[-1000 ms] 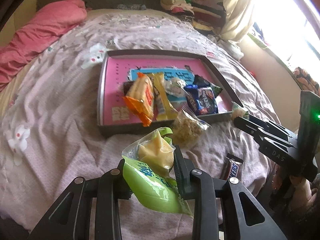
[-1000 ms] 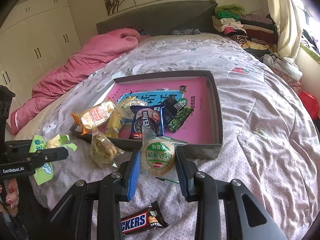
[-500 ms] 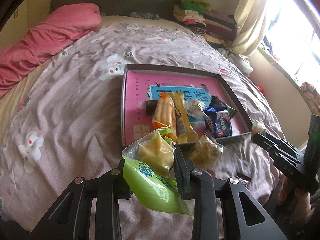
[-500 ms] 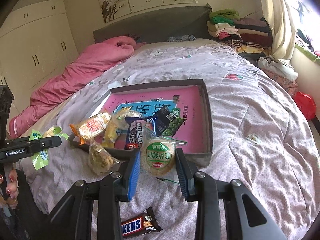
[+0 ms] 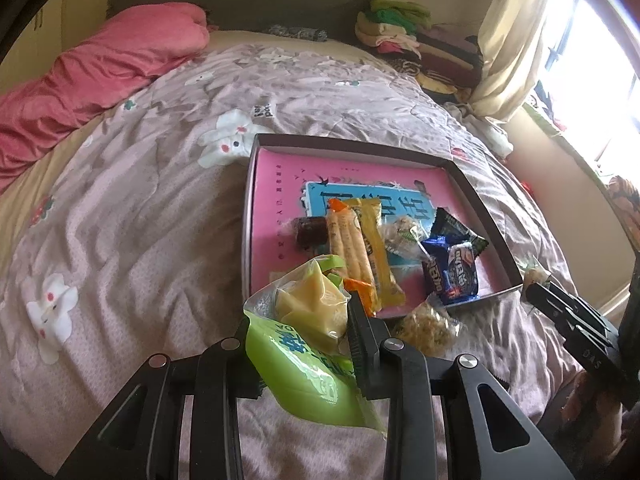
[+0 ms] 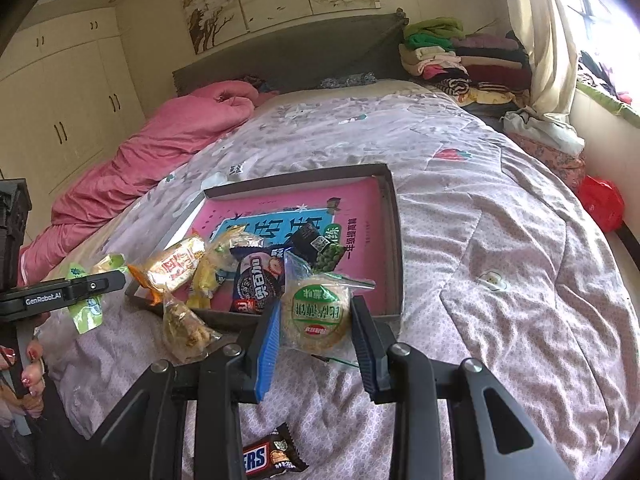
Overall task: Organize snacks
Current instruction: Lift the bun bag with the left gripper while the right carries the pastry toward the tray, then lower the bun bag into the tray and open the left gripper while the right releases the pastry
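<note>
My left gripper [image 5: 304,332] is shut on a green-and-clear snack packet [image 5: 308,320] with a yellow cake inside, held above the bed just in front of the tray's near-left corner. A shallow tray [image 5: 251,216] with a pink bottom lies on the bed and holds several snacks. My right gripper [image 6: 314,320] is shut on a round biscuit pack with a green label [image 6: 316,312], near the tray's front edge [image 6: 394,240]. The left gripper [image 6: 96,284] with its green packet shows at the left of the right wrist view. The right gripper shows at the right edge of the left wrist view, its fingers [image 5: 560,312] dark.
A clear bag of crumbly snack [image 6: 184,328] lies on the quilt just outside the tray's front. A Snickers bar [image 6: 272,456] lies on the quilt near me. A pink duvet [image 6: 160,148] is bunched at the left and folded clothes [image 6: 460,56] are stacked by the headboard.
My left gripper has moved sideways with the green packet, so the tray has shifted right in its view. The right gripper keeps its hold on the biscuit pack and has barely moved.
</note>
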### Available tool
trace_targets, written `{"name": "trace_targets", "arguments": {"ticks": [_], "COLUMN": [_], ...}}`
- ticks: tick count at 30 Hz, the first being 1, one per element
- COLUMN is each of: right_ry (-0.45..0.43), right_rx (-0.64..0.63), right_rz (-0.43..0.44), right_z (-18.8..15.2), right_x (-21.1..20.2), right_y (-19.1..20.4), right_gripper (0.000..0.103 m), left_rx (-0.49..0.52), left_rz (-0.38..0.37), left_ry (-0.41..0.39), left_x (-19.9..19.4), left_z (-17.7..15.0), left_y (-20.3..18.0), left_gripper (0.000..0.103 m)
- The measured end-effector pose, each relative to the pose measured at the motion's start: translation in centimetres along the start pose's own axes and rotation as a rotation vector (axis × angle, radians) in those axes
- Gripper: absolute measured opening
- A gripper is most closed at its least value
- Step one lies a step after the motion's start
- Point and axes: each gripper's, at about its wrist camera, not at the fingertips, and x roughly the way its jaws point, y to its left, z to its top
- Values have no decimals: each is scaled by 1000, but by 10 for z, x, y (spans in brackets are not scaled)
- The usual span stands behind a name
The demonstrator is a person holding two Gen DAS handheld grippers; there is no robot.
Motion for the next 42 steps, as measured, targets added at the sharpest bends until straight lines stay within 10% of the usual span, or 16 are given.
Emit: {"name": "trace_targets", "arguments": {"ticks": [42], "right_ry": [-45], "right_rx": [8], "right_rz": [-18], "right_z": [28], "right_x": [27], "right_y": [-12], "right_gripper": [35], "left_rx": [25], "left_rz": [5], "left_ry": [15], "left_x": [46], "left_z": [23], "left_y": [-14], "left_gripper": [33]}}
